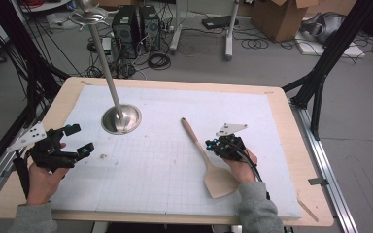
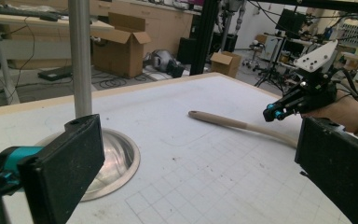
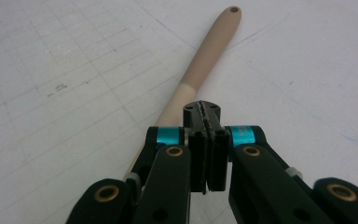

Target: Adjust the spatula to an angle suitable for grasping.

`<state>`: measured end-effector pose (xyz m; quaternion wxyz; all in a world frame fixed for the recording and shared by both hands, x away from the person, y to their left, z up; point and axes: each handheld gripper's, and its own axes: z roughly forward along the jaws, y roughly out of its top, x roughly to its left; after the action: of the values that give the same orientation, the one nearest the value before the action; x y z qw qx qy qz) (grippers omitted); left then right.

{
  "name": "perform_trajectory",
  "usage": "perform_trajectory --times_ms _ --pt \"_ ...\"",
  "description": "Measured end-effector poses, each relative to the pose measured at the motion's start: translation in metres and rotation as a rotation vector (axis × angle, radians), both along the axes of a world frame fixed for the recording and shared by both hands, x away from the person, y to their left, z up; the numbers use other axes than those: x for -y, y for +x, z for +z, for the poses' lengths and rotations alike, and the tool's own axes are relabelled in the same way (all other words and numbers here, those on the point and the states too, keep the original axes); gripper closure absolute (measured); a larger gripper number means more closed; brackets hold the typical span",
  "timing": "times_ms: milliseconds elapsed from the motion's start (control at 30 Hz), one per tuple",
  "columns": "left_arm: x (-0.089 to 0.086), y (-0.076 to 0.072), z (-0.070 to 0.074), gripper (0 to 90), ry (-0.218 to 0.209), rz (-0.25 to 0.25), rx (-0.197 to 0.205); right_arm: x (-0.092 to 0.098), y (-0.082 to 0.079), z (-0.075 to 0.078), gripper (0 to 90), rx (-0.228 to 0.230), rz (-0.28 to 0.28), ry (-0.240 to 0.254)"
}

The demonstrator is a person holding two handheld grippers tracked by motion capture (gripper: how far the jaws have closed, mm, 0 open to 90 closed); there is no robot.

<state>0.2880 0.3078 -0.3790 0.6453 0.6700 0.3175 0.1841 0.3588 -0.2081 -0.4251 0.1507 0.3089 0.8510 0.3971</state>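
Your right gripper [image 3: 206, 148], jaws pressed together and empty, hangs just above the wooden spatula [image 1: 208, 158] lying right of the steel stand base [image 1: 121, 119]; lowered closed, it may shove the handle aside.

— Any lettering you can make out anywhere?

— None that reads. The white mat [image 1: 165, 160] carries only a printed grid of lines, no figures.

— The cardboard boxes [image 1: 279, 17] on the floor?

— Plain sides, as far as the blur allows; there may be small print, too faint to tell.

— The computer towers [image 1: 136, 24]?

— Dark fronts, no legible badge.
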Motion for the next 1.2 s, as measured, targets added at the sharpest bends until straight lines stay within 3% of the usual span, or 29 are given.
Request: perform_trajectory --times_ms 233,533,767,1200 --pt "-0.001 0.0 -0.001 1.8 -0.001 0.003 -0.001 -0.002 0.004 -0.006 90.0 -0.03 0.002 -0.006" --pt "0.0 0.001 -0.001 1.8 -0.016 -0.004 -0.008 -0.005 0.006 -0.01 90.0 -0.037 0.019 -0.024" --pt "0.001 0.001 -0.002 1.8 -0.005 -0.001 -0.009 -0.007 0.009 -0.015 90.0 -0.056 0.023 -0.032" --pt "0.002 0.003 -0.004 1.8 -0.001 0.003 -0.017 -0.007 0.012 -0.018 90.0 -0.068 0.047 -0.003"
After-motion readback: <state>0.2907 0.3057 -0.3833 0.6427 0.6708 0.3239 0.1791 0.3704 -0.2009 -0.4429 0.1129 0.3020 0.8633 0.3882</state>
